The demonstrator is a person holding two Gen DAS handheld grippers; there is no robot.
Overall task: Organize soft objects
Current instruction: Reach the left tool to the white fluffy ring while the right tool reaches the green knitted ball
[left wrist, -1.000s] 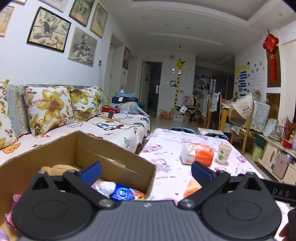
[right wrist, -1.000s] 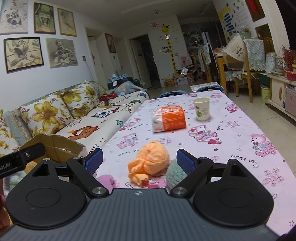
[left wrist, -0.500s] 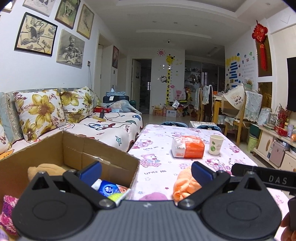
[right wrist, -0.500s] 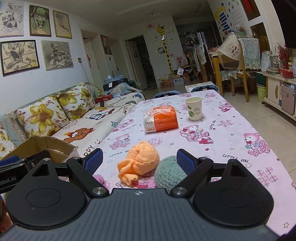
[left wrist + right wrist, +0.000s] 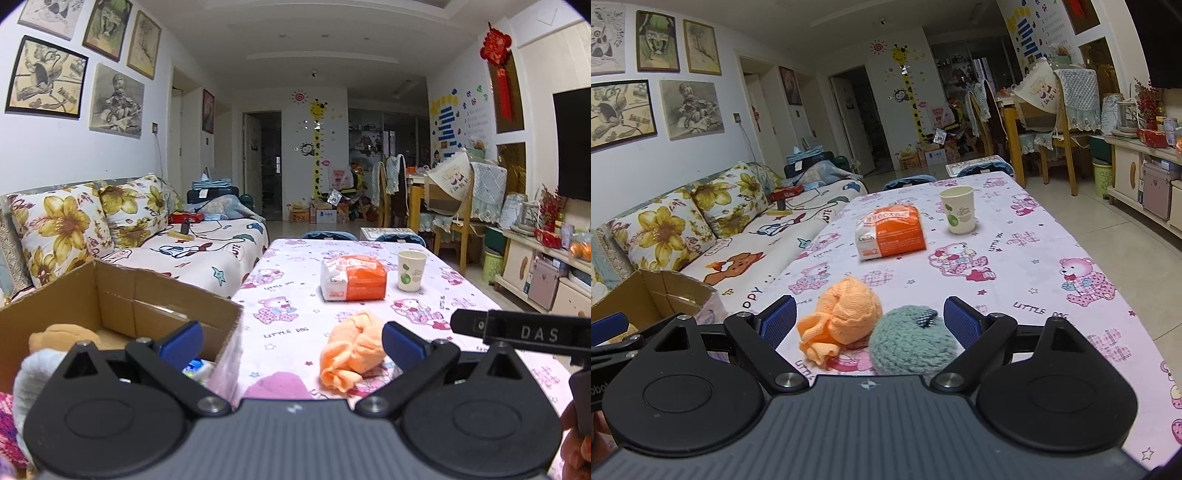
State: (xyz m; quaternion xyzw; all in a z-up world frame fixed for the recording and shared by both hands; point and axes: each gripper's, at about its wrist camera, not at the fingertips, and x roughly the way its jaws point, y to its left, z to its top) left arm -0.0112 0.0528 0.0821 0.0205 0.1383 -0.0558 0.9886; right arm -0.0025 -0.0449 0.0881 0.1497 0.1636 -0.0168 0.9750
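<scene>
Two soft things, an orange cloth (image 5: 842, 319) and a green knit ball (image 5: 912, 345), sit touching at lower centre of the right view, between the spread, empty right tongs (image 5: 870, 321). Closing there risks pinching both. Left tongs (image 5: 291, 341), also spread and empty, hang over the box (image 5: 155, 306) edge, lower left.

"LITTLE DOG" on the tablecloth (image 5: 1027, 258) ("DAS" on the right gripper (image 5: 535, 334)).
</scene>
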